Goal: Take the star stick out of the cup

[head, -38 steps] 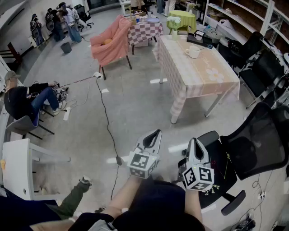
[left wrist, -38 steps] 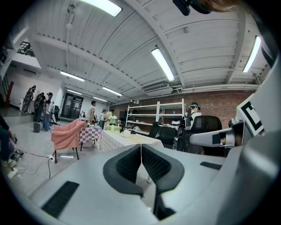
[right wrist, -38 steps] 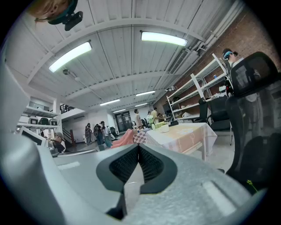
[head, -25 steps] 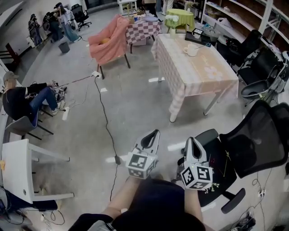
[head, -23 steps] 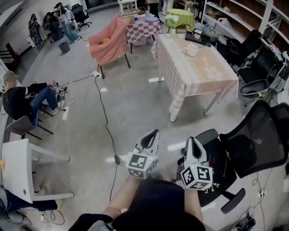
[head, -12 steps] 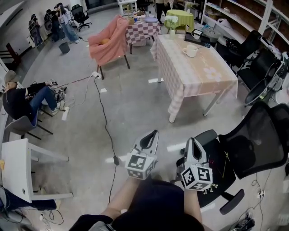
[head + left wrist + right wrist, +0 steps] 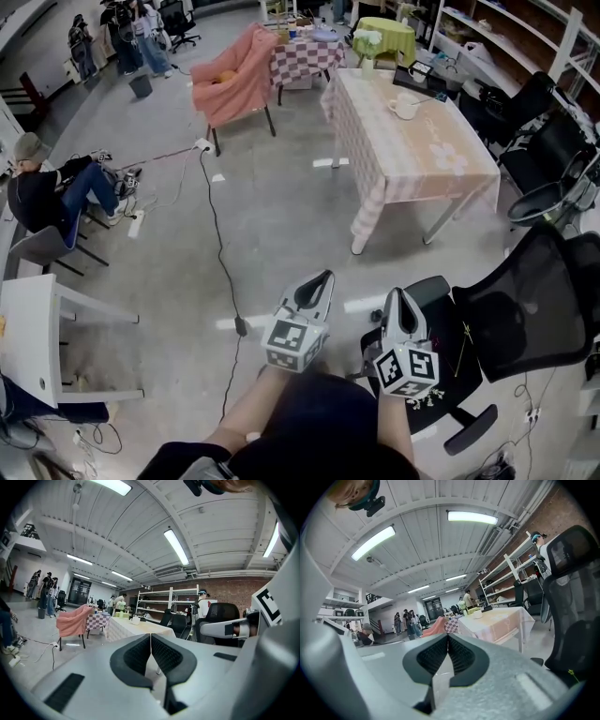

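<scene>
Both claws empty, held side by side low in head view, pointing about level out over the floor. L claw (image 7: 324, 275): jaws closed, pads meeting on a thin seam in left gripper view, nothing btwn them. R claw (image 7: 398, 292): same, pads pressed together, nothing held. Marker cubes face the camera, forearms below them.

Cup (image 7: 405, 108): white, upright on far end of the long counter (image 7: 422, 155) w/ peach top cloth and checked skirt, well apart from both claws, open floor btwn. Star stick: can't make it out in the cup at this size, too small in every view. Vase w/ white flowers (image 7: 366, 49) at the counter's far corner, near the cup but not touching.

Thin yellowish stick (image 7: 462, 345) lies on the seat of the black mesh chair (image 7: 534, 309) just right of R claw; can't tell if it has a star tip.

Other stuff: chair draped in pink cloth (image 7: 234, 84) beyond the floor to the left of the counter, small checked-cloth table (image 7: 305, 61) beside it, black cable (image 7: 220, 253) running across the floor toward the claws, seated person (image 7: 42, 192) at left edge, white table (image 7: 28, 347) at lower left.
</scene>
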Motion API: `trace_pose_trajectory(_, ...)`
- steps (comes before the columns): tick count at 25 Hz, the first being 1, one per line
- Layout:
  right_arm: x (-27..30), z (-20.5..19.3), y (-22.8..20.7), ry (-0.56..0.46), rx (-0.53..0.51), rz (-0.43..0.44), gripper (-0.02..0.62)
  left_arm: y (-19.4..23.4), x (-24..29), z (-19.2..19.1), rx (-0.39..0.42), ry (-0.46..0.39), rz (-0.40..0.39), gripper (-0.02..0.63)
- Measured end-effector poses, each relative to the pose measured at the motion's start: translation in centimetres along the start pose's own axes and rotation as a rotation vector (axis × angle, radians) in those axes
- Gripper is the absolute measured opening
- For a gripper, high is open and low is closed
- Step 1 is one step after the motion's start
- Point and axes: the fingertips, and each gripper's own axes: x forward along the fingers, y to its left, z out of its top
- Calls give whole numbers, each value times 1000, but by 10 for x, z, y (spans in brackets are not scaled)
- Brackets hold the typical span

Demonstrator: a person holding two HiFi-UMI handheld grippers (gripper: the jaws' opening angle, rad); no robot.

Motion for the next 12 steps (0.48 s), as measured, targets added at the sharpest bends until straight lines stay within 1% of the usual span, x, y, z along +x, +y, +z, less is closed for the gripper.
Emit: trace_pose_trajectory(12,57,16,-25,3,19,-14,2,26,59,17,-4,3,6,12)
